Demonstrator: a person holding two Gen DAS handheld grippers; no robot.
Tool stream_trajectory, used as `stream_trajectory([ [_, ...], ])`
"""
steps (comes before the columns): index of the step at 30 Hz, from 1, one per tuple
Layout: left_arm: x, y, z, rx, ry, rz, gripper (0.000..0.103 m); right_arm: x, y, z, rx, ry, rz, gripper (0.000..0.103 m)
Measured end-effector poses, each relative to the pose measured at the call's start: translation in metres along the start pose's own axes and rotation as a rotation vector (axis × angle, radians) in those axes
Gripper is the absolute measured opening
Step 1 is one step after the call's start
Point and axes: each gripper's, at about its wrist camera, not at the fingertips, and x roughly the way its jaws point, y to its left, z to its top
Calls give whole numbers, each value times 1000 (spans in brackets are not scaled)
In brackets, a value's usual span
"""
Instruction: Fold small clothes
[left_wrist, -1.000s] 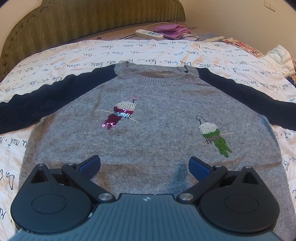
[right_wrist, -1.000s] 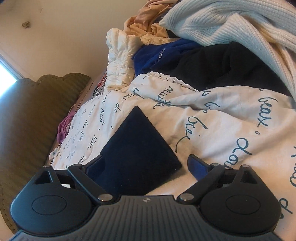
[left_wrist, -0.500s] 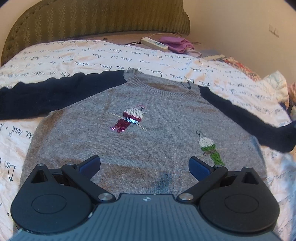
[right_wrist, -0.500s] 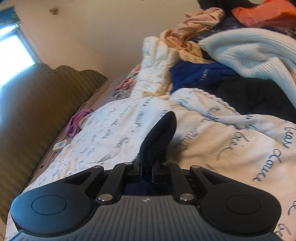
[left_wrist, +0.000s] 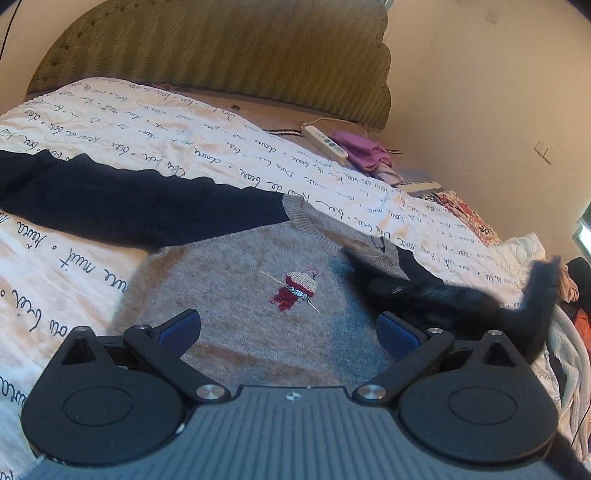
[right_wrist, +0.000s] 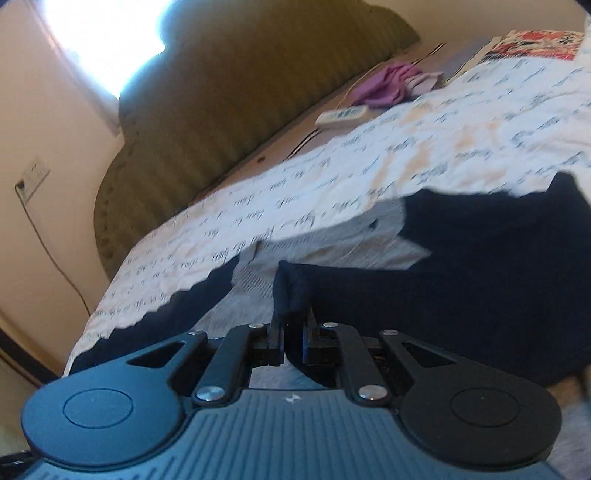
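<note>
The navy sleeve (right_wrist: 461, 280) was clamped in the right gripper (right_wrist: 293, 341) for folding across the sweater (left_wrist: 240, 295), while the left gripper (left_wrist: 288, 328) was held spread above it.

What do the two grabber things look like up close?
Each hand-held gripper has a ribbed grey body with a tiny white logo, two round black discs at its sides, black link arms and silver screws. The left hand-held gripper shows blue pads on its fingertips. The right hand-held gripper looks the same, but its pads are hidden. No cables or sleeves show.
</note>
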Motion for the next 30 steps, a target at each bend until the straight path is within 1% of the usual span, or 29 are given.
stream_trajectory([
  [1, 1, 1, 0, -4, 1, -12, 103, 9, 5, -6, -19, 17, -25, 9],
  [2, 3, 1, 0, -9, 4, -25, 103, 13, 10, -20, -56, 21, -63, 10],
  [3, 6, 0, -1, -12, 10, -40, 103, 13, 13, -26, -92, 2, -75, 11],
  [5, 14, -2, -2, -19, 30, -78, 103, 2, 16, -33, -123, -27, -81, 15],
  [6, 21, -5, -1, -30, 47, -107, 103, -8, 16, -34, -120, -28, -75, 25],
  [7, 28, -7, -1, -45, 64, -135, 102, -21, 14, -36, -115, -41, -55, 41],
  [8, 38, -9, -2, -65, 85, -164, 102, -37, 11, -40, -125, -79, -41, 52],
  [9, 48, -11, -2, -85, 107, -191, 103, -51, 11, -45, -156, -127, -52, 73],
  [10, 59, -14, -2, -109, 134, -205, 101, -62, 10, -52, -199, -168, -79, 82],
  [11, 67, -18, -1, -128, 153, -214, 101, -71, 7, -57, -248, -187, -121, 82],
  [13, 89, -28, 1, -144, 185, -245, 101, -78, -2, -64, -285, -174, -203, 82],
  [14, 100, -33, 3, -137, 198, -228, 100, -79, -10, -67, -273, -148, -232, 82],
  [15, 111, -38, 4, -131, 217, -200, 94, -78, -19, -68, -246, -122, -242, 82],
  [17, 136, -45, 4, -107, 255, -162, 86, -78, -38, -70, -159, -104, -233, 81],
  [18, 145, -49, 4, -85, 261, -135, 81, -80, -46, -71, -123, -123, -205, 81],
  [20, 150, -58, 5, -23, 219, -108, 80, -82, -53, -71, -81, -138, -182, 81],
  [21, 153, -63, 5, 7, 214, -91, 72, -83, -53, -73, -84, -140, -183, 81],
  [22, 155, -68, 7, 37, 215, -75, 56, -82, -52, -74, -91, -141, -186, 82],
  [23, 157, -72, 7, 56, 215, -61, 47, -82, -51, -75, -97, -141, -190, 82],
  [25, 160, -76, 7, 90, 208, -23, 22, -81, -50, -75, -103, -139, -191, 82],
  [28, 158, -85, 5, 170, 177, 11, 7, -79, -52, -74, -98, -140, -183, 83],
  [30, 155, -93, 2, 225, 148, 30, 6, -78, -52, -74, -94, -142, -179, 83],
])
